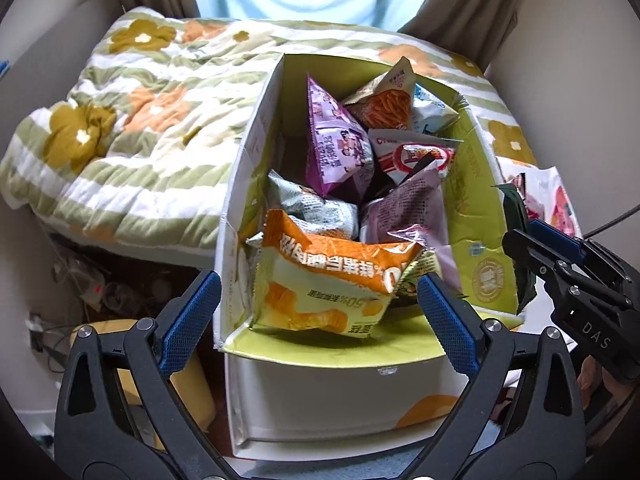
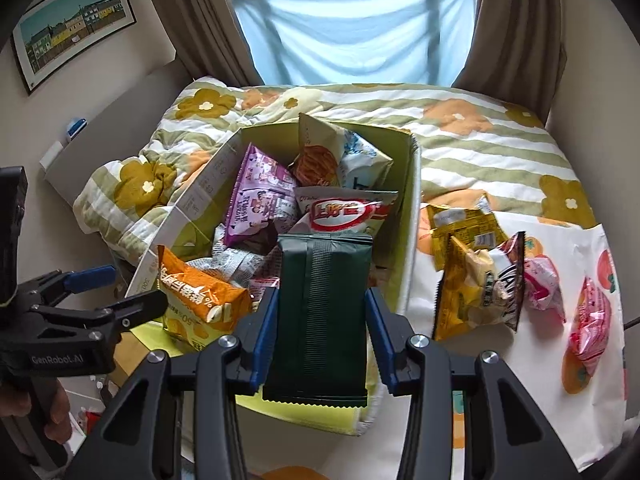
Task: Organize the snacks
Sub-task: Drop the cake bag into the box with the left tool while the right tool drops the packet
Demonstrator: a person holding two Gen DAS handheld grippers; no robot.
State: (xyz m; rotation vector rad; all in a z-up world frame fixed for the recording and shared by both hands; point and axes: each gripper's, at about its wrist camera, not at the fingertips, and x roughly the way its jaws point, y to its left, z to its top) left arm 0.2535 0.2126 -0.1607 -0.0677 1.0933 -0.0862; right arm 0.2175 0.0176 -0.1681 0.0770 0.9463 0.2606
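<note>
Centrally, the right gripper [image 2: 320, 316] pinches a dark green snack pouch [image 2: 322, 300] by its side edges, holding it above the near end of the open cardboard box [image 2: 412, 216], whose packets fill it toward 12 o'clock. Light, crinkly and probably slippery, the pouch seems best gripped at its flat, stiff seams rather than its puffed middle. At 9 o'clock, the left gripper [image 1: 320, 312] hangs spread and empty over an orange packet [image 1: 332, 280].

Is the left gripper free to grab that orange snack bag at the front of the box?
Probably yes. The left gripper is open and empty, its fingers either side of the orange bag, which lies on top at the near end of the box with nothing covering it.
</note>
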